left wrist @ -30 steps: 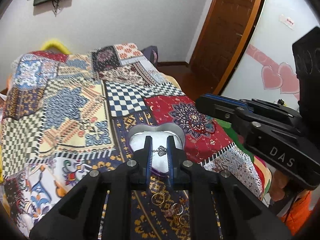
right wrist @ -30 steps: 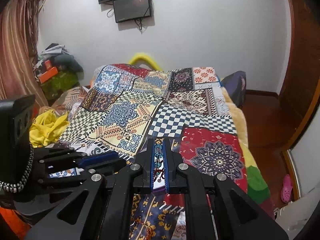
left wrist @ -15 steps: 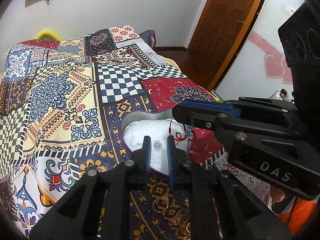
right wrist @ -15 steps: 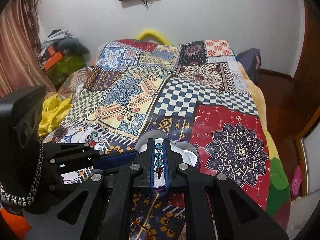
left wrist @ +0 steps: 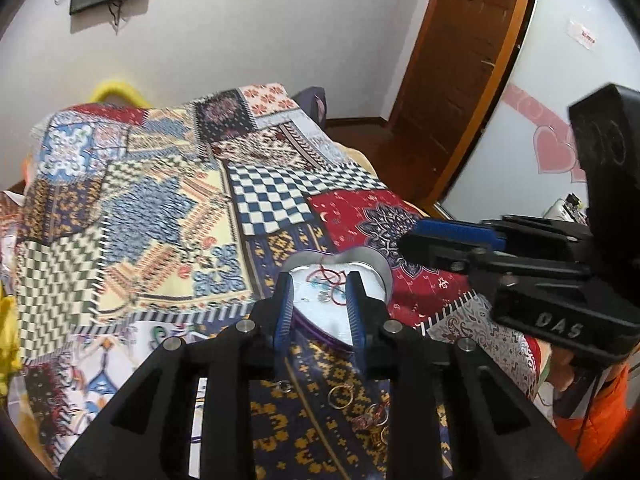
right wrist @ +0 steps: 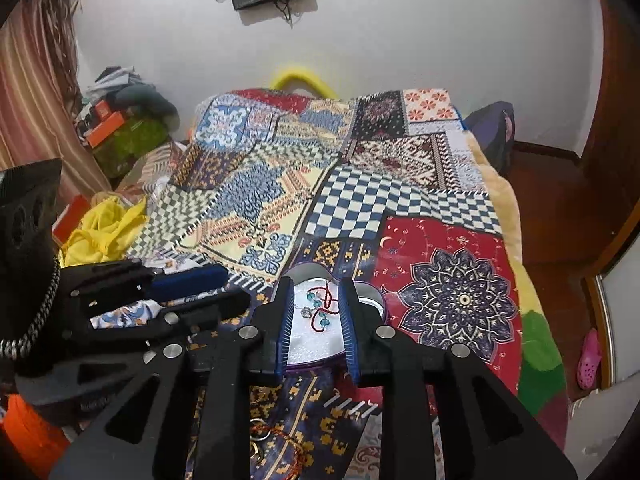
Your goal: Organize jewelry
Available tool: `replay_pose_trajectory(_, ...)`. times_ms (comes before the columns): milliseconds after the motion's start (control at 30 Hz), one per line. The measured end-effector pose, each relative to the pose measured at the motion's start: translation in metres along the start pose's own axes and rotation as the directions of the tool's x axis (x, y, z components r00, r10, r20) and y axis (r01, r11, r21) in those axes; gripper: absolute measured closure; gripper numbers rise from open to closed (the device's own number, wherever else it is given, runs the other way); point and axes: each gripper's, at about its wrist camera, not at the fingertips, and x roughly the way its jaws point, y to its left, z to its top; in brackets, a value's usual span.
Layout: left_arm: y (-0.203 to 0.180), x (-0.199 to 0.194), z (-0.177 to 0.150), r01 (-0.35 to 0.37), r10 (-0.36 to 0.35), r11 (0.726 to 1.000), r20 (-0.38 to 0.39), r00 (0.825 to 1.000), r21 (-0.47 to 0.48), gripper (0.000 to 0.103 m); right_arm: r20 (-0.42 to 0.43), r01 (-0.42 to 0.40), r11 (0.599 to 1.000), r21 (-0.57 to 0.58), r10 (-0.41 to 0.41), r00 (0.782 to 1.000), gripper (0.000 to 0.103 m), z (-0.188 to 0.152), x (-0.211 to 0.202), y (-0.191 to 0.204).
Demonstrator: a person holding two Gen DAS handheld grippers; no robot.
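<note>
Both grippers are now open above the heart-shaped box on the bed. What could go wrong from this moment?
1. The heart-shaped box rests on a soft quilt, so a bump from either gripper could perhaps tip it.
2. The red cord bracelet lies loose inside; a finger reaching in might snag it and drag it out.
3. The loose rings lie on busy patterned fabric, partly hidden under the left gripper, so one may be missed or pushed away.

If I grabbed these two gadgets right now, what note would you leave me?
Left hand-held gripper: open, empty, above the heart-shaped tin.
Right hand-held gripper: open, empty, over the same tin.
Done: the red-cord bracelet with blue beads and a small silver charm lie inside the tin.
Left: gold rings and tangled pieces lie on the patchwork bedspread, in front of the tin.
</note>
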Motion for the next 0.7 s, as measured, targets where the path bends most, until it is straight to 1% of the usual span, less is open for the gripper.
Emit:
replay_pose_trajectory(167,0.003,-0.021,-0.001,-0.023,0.023,1.000,0.025,0.999,-0.003,0.077,0.050,0.030,1.000,-0.010,-0.029,0.998,0.083,0.000,-0.024,0.006)
replay_pose_trajectory(267,0.001,-0.033,-0.004,-0.050,0.050,0.999,0.040,0.998,0.007,0.077,0.070,0.042,0.999,-0.013,-0.041,0.997,0.083,-0.003,-0.032,0.010)
replay_pose_trajectory(333,0.000,-0.040,-0.006,-0.058,0.058,0.998,0.045,0.997,0.008,0.076,0.077,0.049,0.999,-0.017,-0.048,0.996,0.083,-0.006,-0.037,0.013)
replay_pose_trajectory(400,-0.001,-0.045,-0.009,-0.062,0.061,0.998,0.047,0.997,0.006,0.073,0.083,0.061,0.998,-0.022,-0.059,0.995,0.082,-0.011,-0.041,0.016)
replay_pose_trajectory(567,-0.003,-0.052,-0.021,-0.080,0.080,0.997,0.040,0.996,0.012,0.071,0.069,0.075,0.997,-0.024,-0.073,0.995,0.082,-0.027,-0.042,0.018)
replay_pose_trajectory(700,-0.005,-0.055,-0.035,-0.089,0.089,0.996,0.023,0.996,0.016,0.071,0.027,0.079,0.997,-0.015,-0.078,0.997,0.081,-0.044,-0.036,0.016)
